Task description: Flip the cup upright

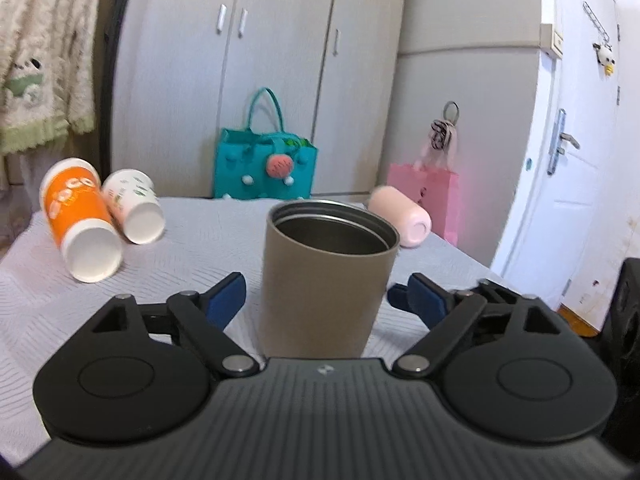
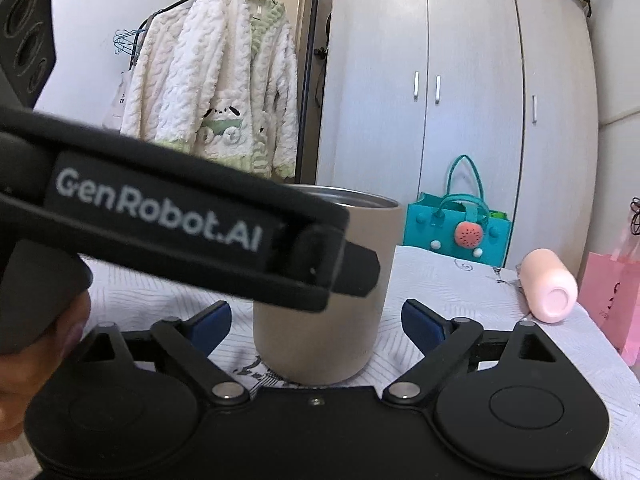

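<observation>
Cup: the tan metal cup (image 1: pixel 326 280) is seen standing upright on the white cloth (image 1: pixel 180 256), its mouth facing up.
Left gripper (image 1: pixel 318 300): its jaws are spread apart, one on each side of the cup, not touching it.
Right gripper (image 2: pixel 316 320): its jaws are spread apart around the cup too.
Other cups: an orange cup (image 1: pixel 78 216), a white cup (image 1: pixel 134 206) and a pink cup (image 1: pixel 400 216) are seen lying on their sides.

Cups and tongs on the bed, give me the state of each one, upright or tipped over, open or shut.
Tan metal tumbler: upright, mouth up, empty, nothing gripping it.
Orange paper cup: on its side, mouth toward the camera.
White paper cup: on its side, beside the orange one.
Pink cup: on its side.
Left tongs: open, either side of the tumbler.
Right tongs: open, either side of the tumbler.
</observation>
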A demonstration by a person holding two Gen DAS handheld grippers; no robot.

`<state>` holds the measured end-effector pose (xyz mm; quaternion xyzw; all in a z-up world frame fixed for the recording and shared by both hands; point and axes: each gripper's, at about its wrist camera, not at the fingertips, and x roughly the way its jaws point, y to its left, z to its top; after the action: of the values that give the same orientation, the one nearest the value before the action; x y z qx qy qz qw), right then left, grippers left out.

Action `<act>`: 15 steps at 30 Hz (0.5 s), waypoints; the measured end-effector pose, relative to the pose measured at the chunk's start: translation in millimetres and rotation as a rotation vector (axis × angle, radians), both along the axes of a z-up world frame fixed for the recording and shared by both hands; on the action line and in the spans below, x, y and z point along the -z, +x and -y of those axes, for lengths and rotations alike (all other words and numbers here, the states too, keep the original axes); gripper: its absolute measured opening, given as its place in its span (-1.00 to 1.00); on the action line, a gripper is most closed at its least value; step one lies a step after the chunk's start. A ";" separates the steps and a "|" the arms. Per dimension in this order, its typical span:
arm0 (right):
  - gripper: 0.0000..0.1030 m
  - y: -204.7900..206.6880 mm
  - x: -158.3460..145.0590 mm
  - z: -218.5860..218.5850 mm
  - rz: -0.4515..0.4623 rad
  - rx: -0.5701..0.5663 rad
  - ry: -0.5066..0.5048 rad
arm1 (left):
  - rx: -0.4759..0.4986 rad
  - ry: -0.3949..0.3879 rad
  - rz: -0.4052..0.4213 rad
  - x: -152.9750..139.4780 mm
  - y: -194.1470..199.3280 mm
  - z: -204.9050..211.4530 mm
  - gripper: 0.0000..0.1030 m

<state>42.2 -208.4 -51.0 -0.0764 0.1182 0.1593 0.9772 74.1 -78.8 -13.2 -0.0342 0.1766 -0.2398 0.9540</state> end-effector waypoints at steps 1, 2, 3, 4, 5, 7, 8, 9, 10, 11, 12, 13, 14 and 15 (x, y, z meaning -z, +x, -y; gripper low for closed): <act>0.84 -2.1 -0.4 -0.6 -0.003 0.006 -0.006 | -0.010 -0.002 0.002 -1.2 -2.5 -2.0 0.74; 0.84 -4.8 -1.1 -0.8 -0.006 0.014 -0.011 | -0.017 -0.004 -0.001 -2.5 -4.5 -3.9 0.74; 0.85 -7.9 -2.3 -0.3 -0.008 0.021 -0.012 | -0.029 -0.009 -0.005 -4.5 -6.8 -7.0 0.74; 0.86 -11.0 -3.6 0.5 -0.012 0.028 -0.012 | -0.038 -0.015 -0.009 -6.5 -8.3 -10.3 0.76; 0.87 -14.1 -6.1 1.2 -0.017 0.038 -0.012 | -0.049 -0.020 -0.018 -9.4 -10.3 -14.0 0.80; 0.89 -21.8 -12.5 3.4 -0.026 0.056 -0.010 | -0.072 -0.016 -0.042 -16.1 -13.6 -21.0 0.87; 0.90 -25.5 -15.5 4.6 -0.031 0.061 -0.009 | -0.087 -0.015 -0.049 -18.9 -16.0 -24.5 0.88; 0.94 -30.0 -19.5 5.7 -0.036 0.059 -0.007 | -0.104 -0.010 -0.053 -22.0 -18.8 -27.5 0.89; 0.97 -35.2 -23.3 7.0 -0.041 0.048 -0.004 | -0.132 0.001 -0.056 -25.3 -22.5 -30.7 0.92; 0.97 -39.1 -26.7 7.5 -0.045 0.043 -0.002 | -0.150 0.011 -0.052 -28.0 -26.0 -32.8 0.95; 0.97 -44.3 -30.9 7.7 -0.050 0.042 -0.001 | -0.164 0.018 -0.046 -30.6 -29.5 -34.4 0.96; 0.97 -48.5 -33.6 7.9 -0.053 0.045 -0.002 | -0.175 0.021 -0.041 -32.3 -33.1 -36.7 1.00; 0.98 -52.0 -36.7 7.6 -0.056 0.051 -0.001 | -0.181 0.025 -0.042 -33.5 -35.9 -38.3 1.00; 1.00 -54.8 -39.5 7.2 -0.062 0.061 0.001 | -0.188 0.029 -0.049 -34.8 -38.4 -39.7 1.00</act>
<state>-12.6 -215.5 -11.5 -0.0673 0.1507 0.1319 0.9774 35.6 -39.1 21.6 -0.0427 0.1992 -0.1458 0.9681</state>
